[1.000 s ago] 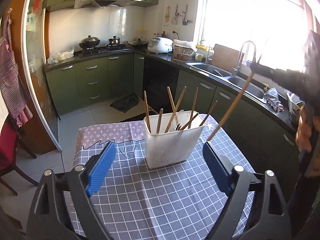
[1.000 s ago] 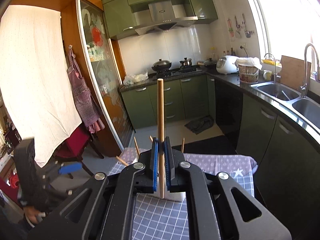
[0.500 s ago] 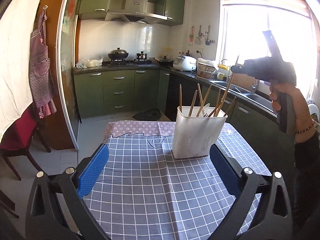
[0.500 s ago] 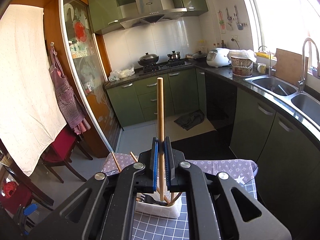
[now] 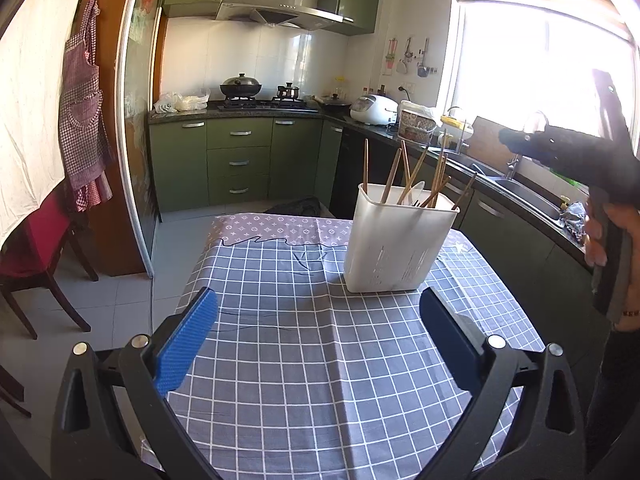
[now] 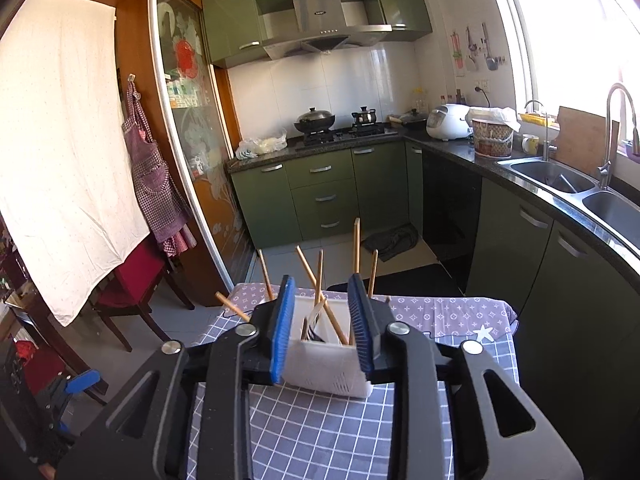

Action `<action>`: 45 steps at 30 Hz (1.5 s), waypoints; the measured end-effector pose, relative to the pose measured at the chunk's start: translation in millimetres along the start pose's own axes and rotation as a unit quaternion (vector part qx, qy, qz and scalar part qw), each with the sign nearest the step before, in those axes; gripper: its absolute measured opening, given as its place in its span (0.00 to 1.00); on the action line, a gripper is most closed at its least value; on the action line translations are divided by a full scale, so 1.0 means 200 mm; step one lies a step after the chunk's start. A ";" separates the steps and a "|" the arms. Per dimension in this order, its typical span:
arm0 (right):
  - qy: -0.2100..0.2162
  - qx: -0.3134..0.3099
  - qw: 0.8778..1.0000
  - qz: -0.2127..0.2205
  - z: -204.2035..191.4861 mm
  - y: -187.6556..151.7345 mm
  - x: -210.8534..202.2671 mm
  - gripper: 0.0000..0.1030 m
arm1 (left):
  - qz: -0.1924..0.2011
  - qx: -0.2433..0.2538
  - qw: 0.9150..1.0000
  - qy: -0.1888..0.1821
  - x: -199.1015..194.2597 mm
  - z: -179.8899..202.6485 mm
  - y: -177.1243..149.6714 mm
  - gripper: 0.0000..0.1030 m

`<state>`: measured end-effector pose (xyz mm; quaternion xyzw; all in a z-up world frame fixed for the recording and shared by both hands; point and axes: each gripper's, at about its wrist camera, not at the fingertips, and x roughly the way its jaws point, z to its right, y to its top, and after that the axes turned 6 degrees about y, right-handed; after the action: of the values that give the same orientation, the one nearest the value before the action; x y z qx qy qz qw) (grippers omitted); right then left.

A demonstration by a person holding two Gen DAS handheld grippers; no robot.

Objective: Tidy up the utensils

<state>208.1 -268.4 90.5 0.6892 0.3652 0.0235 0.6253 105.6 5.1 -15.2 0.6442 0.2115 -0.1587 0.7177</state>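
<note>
Chopsticks [image 6: 320,280] are standing in the white holder [image 5: 394,248] on the counter [image 5: 320,360], so the right hand-held gripper [image 6: 322,328], hanging parted and empty above the holder, is best lifting straight up, while the left hand-held gripper [image 5: 316,344] is waiting agape near the holder.

Kitchen: green cabinets [image 5: 240,160] under a dark counter [image 6: 460,146], range hood [image 6: 324,36] above the stove [image 6: 340,132]. Double sink [image 6: 580,188] below a bright window [image 5: 540,76]. Grey tile floor [image 5: 176,248]. Red chair [image 5: 36,252] and hanging apron [image 6: 154,184] at left.
</note>
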 end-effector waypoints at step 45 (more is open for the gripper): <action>-0.094 -0.023 0.993 0.064 -0.40 -0.95 -0.82 0.96 | 0.024 0.035 0.999 -0.018 -0.50 0.18 -0.30 0.93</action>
<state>-40.7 -298.1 10.2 0.6957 0.2592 0.0068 0.6699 -6.6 -41.5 -13.7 0.6707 0.1769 -0.1601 0.7023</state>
